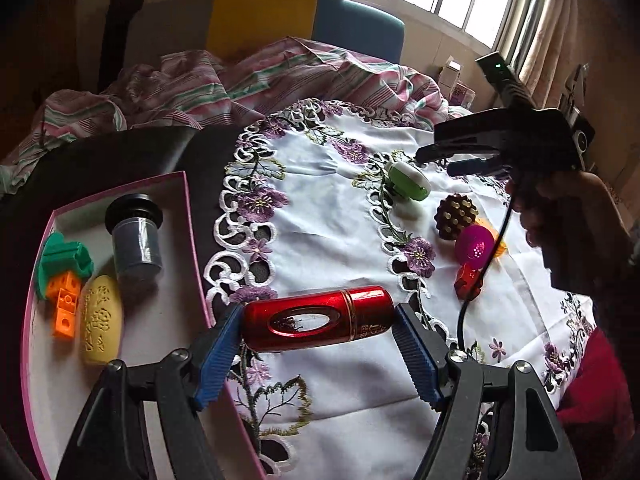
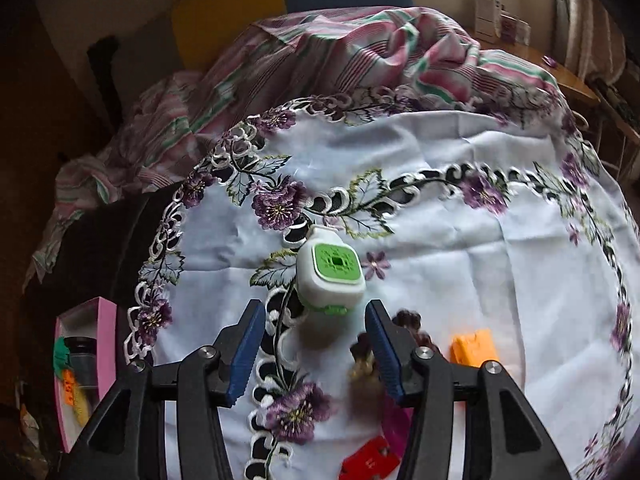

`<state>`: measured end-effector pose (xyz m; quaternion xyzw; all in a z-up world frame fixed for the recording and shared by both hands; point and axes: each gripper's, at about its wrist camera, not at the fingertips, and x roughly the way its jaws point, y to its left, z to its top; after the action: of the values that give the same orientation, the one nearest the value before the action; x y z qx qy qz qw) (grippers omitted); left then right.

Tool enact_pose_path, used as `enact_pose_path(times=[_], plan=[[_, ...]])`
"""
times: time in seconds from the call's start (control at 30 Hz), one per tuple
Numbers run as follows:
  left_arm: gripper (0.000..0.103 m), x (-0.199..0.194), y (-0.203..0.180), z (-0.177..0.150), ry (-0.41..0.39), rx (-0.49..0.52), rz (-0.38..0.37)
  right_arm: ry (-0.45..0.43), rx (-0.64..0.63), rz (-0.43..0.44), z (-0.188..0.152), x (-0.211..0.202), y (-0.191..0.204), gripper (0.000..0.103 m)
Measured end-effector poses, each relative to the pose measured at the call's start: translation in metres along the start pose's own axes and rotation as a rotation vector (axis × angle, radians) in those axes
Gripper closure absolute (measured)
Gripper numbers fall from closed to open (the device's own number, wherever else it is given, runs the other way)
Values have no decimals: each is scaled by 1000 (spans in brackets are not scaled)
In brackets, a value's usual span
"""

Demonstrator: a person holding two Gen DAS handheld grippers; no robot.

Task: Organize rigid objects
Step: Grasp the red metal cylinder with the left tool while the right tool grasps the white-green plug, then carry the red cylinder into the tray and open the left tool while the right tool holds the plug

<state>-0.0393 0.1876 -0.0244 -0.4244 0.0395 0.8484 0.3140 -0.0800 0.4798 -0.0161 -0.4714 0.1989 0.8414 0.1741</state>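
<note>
The left gripper (image 1: 318, 328) is holding the red tube (image 1: 318, 320). The tube lies sideways across the gripper, with one end against each blue finger (image 1: 218, 354), so its long way runs from finger to finger. The pink box (image 1: 188, 200) is just off to the left of this gripper, and its near corner sits right under the left finger. The box already has a dark jar (image 1: 136, 236), a yellow oval block (image 1: 100, 322), a green piece (image 1: 64, 260) and an orange brick (image 1: 66, 306) in it, and there looks to be bare floor in the part nearest the gripper. So I think the next move is a short slide to the left, and the tube may need to turn a bit to fit beside the jar. The left gripper is much closer to the box than the other one. The right gripper (image 2: 316, 344) is open wide and holds nothing. The green and white gadget (image 2: 330, 276) lies straight ahead of it, just past the fingertips and between them, resting on the white flower cloth (image 2: 480, 272). A brown bumpy ball (image 1: 456, 216), a pink cup (image 1: 476, 248) and a small red block (image 1: 466, 282) wait on the cloth under and behind the right gripper.
</note>
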Motion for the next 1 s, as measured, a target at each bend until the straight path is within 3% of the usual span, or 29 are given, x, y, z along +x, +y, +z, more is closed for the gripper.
enact_pose_path(times=[0.2,0.33,0.4,0.67,0.83,1.0], plan=[[28,-9,23,0,-1,-56,14,144,-9,-100,33,65,-2,50],[28,-14,32,0,-8,-78,22,212,8,-94,32,89,-6,50],[28,-16,35,0,-14,-83,27,192,-21,-109,27,85,-1,50],[28,-28,40,-7,-34,-85,70,102,-191,-37,-26,32,39,50],[28,-36,48,-16,-34,-94,103,101,-232,15,-74,9,51,50],[28,-43,52,-26,-36,-86,144,94,-299,-39,-117,8,56,50]])
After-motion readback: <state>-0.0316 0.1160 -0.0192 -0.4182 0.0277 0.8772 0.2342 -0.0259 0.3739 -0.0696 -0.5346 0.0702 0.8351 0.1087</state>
